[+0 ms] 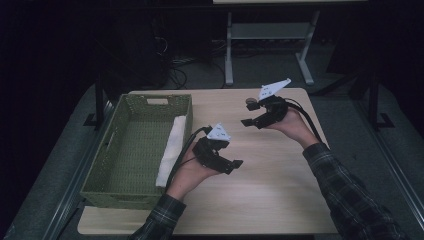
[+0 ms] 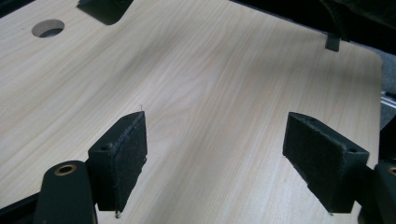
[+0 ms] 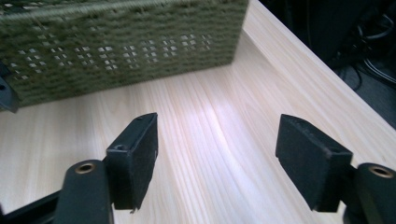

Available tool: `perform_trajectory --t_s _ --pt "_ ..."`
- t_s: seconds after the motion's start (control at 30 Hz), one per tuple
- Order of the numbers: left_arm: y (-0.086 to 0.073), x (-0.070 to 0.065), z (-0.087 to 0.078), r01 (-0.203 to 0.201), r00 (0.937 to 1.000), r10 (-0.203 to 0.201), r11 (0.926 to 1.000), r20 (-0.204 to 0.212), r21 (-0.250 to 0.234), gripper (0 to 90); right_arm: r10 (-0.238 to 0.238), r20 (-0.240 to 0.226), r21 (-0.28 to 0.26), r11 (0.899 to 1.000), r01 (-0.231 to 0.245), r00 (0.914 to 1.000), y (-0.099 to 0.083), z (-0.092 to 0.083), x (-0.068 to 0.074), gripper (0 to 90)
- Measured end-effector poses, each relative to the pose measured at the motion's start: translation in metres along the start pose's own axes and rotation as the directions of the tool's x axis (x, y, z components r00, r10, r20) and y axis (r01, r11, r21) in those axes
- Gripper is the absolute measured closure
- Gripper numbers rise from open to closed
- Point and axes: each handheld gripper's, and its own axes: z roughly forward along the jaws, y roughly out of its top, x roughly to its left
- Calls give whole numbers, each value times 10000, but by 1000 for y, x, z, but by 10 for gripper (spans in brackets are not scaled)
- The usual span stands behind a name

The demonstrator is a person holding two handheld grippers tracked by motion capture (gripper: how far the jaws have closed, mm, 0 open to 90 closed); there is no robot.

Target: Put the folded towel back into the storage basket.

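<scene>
Both claws are spread with nothing in them, left gripper (image 1: 239, 163) just right of the green basket (image 1: 100, 170) holding the white cloth (image 1: 172, 150), right gripper (image 1: 246, 122) further right, so a careless swing could knock the basket's wall.

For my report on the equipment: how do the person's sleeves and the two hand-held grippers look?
Both sleeves are dark plaid. Each hand-held gripper, left and right, is black, with two flat rectangular pads, a pale three-cornered plate on top and a black cable trailing.
</scene>
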Motion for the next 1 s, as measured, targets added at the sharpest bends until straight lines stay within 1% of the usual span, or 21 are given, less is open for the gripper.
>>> perform_trajectory --t_s 0.07,0.1,0.13,0.17,0.3,0.33,0.37,0.4,0.43,0.47,0.5,0.53,0.57,0.63,0.67,0.77,0.8,0.83,0.9,0.93,1.0 --pt "-1 -3 6 -48 10000 48 9999 16 153 214 232 213 -78 9997 -230 9995 -13 -6 1 281" --pt "-3 -5 9 -84 10000 84 9997 5 243 214 232 213 -78 9997 -230 9995 -13 -6 1 281" --pt "-4 -6 12 -128 9999 129 9995 -28 277 214 422 359 -178 9990 -416 9985 -23 -9 2 278" --pt "-6 -8 15 -132 9999 132 9994 -14 328 214 422 359 -178 9990 -416 9985 -23 -9 2 278" --pt "-13 -11 26 -70 10000 71 9996 -23 267 214 881 720 -144 9961 -873 9935 -41 -12 4 263" --pt "-15 -13 28 37 10000 -36 9998 -21 215 214 1089 794 -227 9940 -1074 9909 -50 -15 5 263" --pt "-17 -13 30 -10 10000 10 9997 -4 255 214 1089 794 -227 9940 -1074 9909 -50 -15 5 263" --pt "-21 -15 35 6 10000 -6 9996 1 287 214 1201 886 -292 9926 -1179 9888 -58 -17 7 262" --pt "-21 -15 35 6 10000 -6 9996 1 287 214 1201 886 -292 9926 -1179 9888 -58 -17 7 262" --pt "-25 -17 40 114 9999 -115 9998 58 188 214 1245 949 -350 9919 -1217 9877 -66 -19 9 261" --pt "-25 -17 40 114 9999 -115 9998 58 188 214 1245 949 -350 9919 -1217 9877 -66 -19 9 261" --pt "-30 -17 45 226 9996 -228 9996 136 139 214 1328 1018 -323 9910 -1302 9859 -73 -20 12 242" --pt "-30 -17 45 226 9996 -228 9996 136 139 214 1328 1018 -323 9910 -1302 9859 -73 -20 12 242" --pt "-35 -16 49 342 9993 -344 9993 166 124 214 1464 1036 -288 9891 -1442 9838 -81 -21 16 240" --pt "-40 -16 52 468 9988 -469 9989 119 73 214 1407 1156 -100 9900 -1405 9833 -89 -21 18 225" --pt "-45 -15 54 499 9987 -500 9986 101 154 214 1568 1244 -23 9875 -1577 9798 -96 -21 22 221" --pt "-49 -14 58 604 9982 -604 9981 -40 117 213 1651 1337 29 9860 -1669 9772 -103 -22 24 218" --pt "-49 -14 58 604 9982 -604 9981 -40 117 213 1651 1337 29 9860 -1669 9772 -103 -22 24 218" --pt "-54 -13 61 696 9975 -695 9976 -160 55 213 1805 1476 46 9831 -1831 9725 -110 -23 26 212" --pt "-58 -12 64 837 9960 -836 9965 -301 19 209 1994 1504 62 9792 -2026 9683 -117 -25 27 205" --pt "-60 -11 65 760 9964 -755 9971 -387 103 206 1990 1558 94 9791 -2029 9675 -121 -25 27 202"
